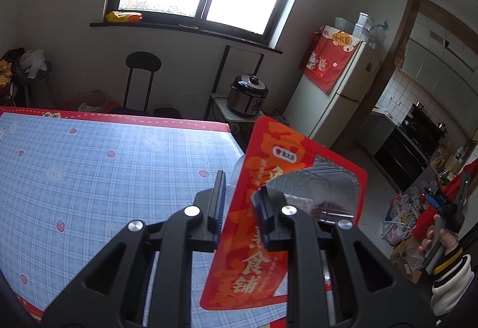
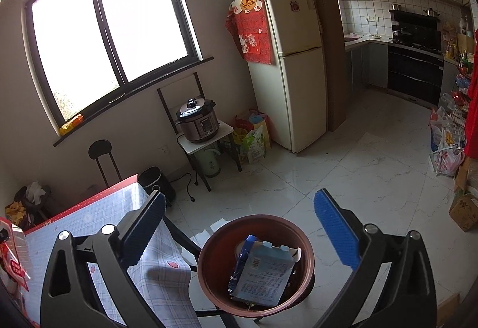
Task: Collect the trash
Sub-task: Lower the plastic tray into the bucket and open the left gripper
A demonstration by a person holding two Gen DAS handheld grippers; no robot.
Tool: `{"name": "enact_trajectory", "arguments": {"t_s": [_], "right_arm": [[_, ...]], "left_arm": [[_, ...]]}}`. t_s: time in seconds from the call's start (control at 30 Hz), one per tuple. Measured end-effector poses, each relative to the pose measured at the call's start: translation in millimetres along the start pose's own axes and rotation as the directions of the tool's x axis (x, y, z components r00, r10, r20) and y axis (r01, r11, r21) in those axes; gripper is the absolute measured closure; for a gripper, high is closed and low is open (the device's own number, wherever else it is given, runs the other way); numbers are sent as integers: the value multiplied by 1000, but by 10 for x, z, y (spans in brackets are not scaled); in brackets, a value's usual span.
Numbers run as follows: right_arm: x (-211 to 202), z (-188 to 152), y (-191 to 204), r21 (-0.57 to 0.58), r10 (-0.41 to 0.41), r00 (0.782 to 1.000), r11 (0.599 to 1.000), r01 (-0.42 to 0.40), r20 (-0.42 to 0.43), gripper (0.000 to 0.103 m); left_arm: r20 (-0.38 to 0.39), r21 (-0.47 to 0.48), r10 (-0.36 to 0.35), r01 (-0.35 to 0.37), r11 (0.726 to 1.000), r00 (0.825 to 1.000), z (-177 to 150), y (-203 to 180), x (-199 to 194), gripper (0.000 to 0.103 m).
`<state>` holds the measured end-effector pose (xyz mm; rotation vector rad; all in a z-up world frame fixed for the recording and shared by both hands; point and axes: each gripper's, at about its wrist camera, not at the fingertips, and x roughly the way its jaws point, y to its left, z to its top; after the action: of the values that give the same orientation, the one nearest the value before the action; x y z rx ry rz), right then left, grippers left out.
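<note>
The left gripper (image 1: 239,193) has its jaws clamped on one red snack packet (image 1: 269,226), held edge-up above the right edge of the table (image 1: 104,166), long axis running near to far. The right gripper (image 2: 239,226) hangs with jaws wide over one brown bin (image 2: 209,268) holding one blue-grey packet (image 2: 263,277) standing tilted inside.

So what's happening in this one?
A person is clearing trash with two handheld grippers. The left gripper is shut on a red snack packet, held over the edge of the table. The right gripper is open and empty above a brown bin that already holds a blue-grey packet.
</note>
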<state>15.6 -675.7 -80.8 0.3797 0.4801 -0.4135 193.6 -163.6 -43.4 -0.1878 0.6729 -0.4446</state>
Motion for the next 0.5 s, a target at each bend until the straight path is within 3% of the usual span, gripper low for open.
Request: {"name": "enact_trajectory", "arguments": {"t_s": [0.23,0.5], "right_arm": [[-334,-169,-185,32,-51,999,998,51,-11,5],[-718,-387,-666,67,-163,986,984,165,-33,5]], "left_arm": [[-50,128,-99,105,986,994,108,-659,416,81],[-136,232,-187,215,949,973,-16,-1613,1166,81]]}}
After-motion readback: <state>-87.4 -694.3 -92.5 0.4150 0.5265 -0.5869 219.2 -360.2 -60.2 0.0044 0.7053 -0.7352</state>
